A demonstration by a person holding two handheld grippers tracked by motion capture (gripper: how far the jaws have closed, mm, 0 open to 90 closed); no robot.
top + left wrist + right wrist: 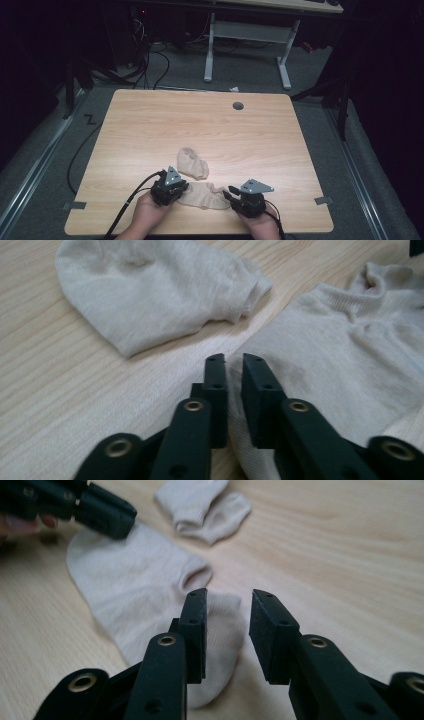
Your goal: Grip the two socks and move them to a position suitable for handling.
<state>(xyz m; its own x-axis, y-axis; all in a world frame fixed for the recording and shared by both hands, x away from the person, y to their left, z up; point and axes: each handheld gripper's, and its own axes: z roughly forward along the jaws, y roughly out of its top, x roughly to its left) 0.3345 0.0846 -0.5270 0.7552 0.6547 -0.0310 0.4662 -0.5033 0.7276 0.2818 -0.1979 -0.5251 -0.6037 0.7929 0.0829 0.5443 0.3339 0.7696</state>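
At the near edge of the wooden table (150,125), a person's two hands come in from below, each bearing a black gripper with a trailing cable. Between them lies a flat beige sock (202,195), spread lengthwise across the gap so that one end reaches toward each gripper. The left gripper (234,362) sits low over the sock's end; its jaws are drawn almost together, with only a narrow slit between them, and in the left gripper view their tips stand right at the sock's edge, the cloth passing under the right-hand jaw. Whether a fold of fabric is actually caught in the slit cannot be told. The right gripper (227,597) has its jaws spread moderately apart, and in the right gripper view the cuff end of the sock lies beneath and between them, with the left-hand jaw over the cloth and the right-hand jaw over bare wood; the pads press on nothing. Just beyond the flat sock, a little nearer the left gripper, a second sock (193,163) of the same colour lies folded into a short bundle, close to the first but apart from it, with a strip of table showing between. Nothing blocks either gripper's way to the cloth. Farther off, the tabletop has a round cable hole (238,106) near its far edge, and past that stand the white legs of another desk (247,47) on the grey floor.
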